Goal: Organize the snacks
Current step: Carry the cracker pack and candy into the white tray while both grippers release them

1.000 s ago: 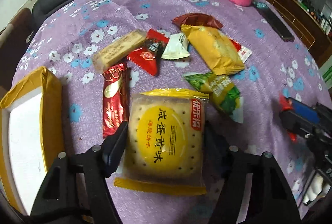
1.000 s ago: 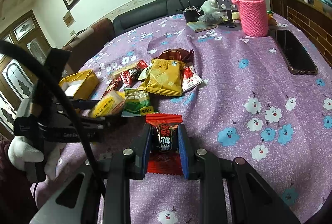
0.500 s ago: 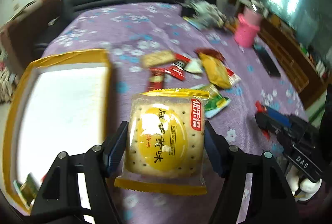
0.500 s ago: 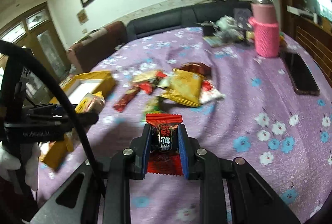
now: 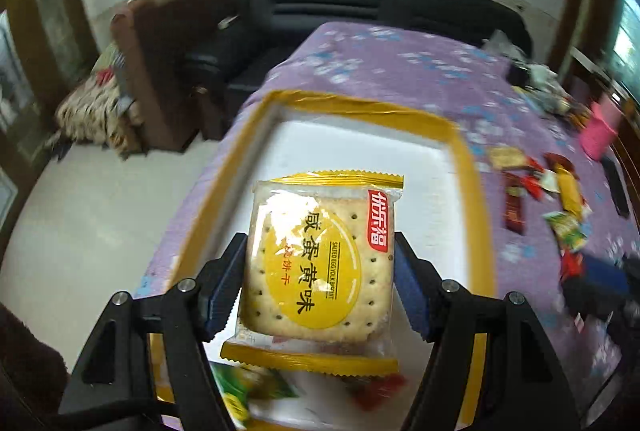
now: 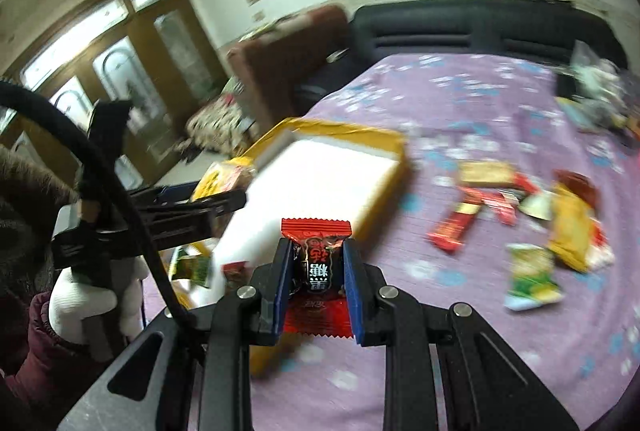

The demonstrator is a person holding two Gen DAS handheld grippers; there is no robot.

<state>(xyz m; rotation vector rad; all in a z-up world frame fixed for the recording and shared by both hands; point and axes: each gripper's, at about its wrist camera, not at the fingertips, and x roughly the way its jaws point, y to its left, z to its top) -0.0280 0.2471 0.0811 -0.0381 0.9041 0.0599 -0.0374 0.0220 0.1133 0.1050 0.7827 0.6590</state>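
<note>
My left gripper [image 5: 320, 267] is shut on a yellow salted egg yolk biscuit packet [image 5: 318, 263] and holds it above the yellow-rimmed white box [image 5: 460, 151]. A green packet [image 5: 252, 387] and a red candy [image 5: 376, 391] lie in the box's near end. My right gripper [image 6: 316, 271] is shut on a red and black candy [image 6: 318, 259], held above the box's near right corner [image 6: 384, 207]. The left gripper with the biscuit packet shows at the left of the right wrist view [image 6: 224, 183].
Several loose snacks lie on the purple flowered tablecloth to the right of the box [image 6: 532, 215] [image 5: 544, 191]. A pink knitted flask [image 5: 600, 127] and a dark phone [image 5: 616, 187] stand at the far right. A brown chair [image 5: 168, 79] and black sofa [image 5: 380, 7] stand beyond the table edge.
Both grippers have swung left from the snack pile to the box, each still holding its snack. The left one now hangs over the box's interior.
</note>
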